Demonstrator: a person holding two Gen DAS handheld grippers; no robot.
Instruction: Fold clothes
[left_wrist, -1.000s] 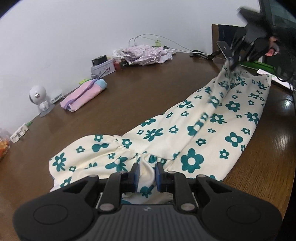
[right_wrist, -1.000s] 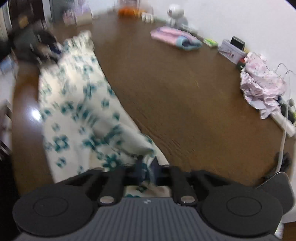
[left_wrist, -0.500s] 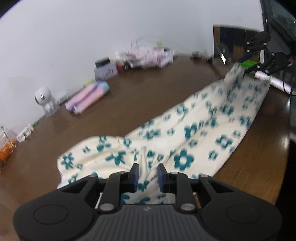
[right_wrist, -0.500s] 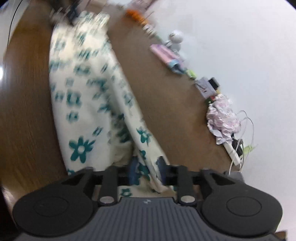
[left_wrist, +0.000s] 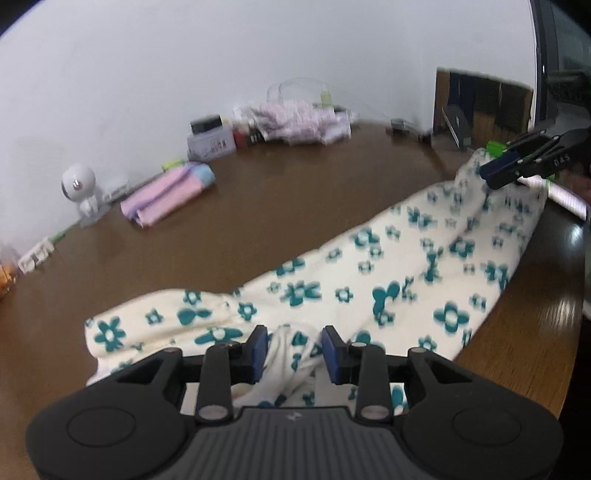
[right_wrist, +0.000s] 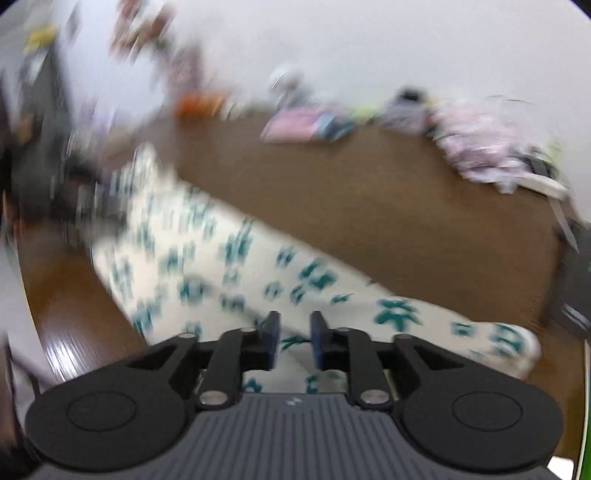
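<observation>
the left claw (left_wrist: 291, 349) sits low and level, its two blue-padded fingers (left_wrist: 256, 349) spread well apart with a clear gap between them. the right claw (right_wrist: 293, 341) is also parted, its fingers (right_wrist: 271, 341) closer together than the left pair. in the left wrist view the right claw (left_wrist: 496, 171) shows far off at the right edge, pointing leftward, its tips near together.

Blurry bits and hidden bits

Right wrist view all smeared: flowers on the cream cloth with teal flowers (right_wrist: 229, 266) just streaks, small things along the white wall (right_wrist: 369, 55) too fuzzy to name. Near end of the cloth tucked out of sight under the black left gripper (left_wrist: 291, 350). Brown wooden table (left_wrist: 258, 221) cut off by the picture's edge.
</observation>
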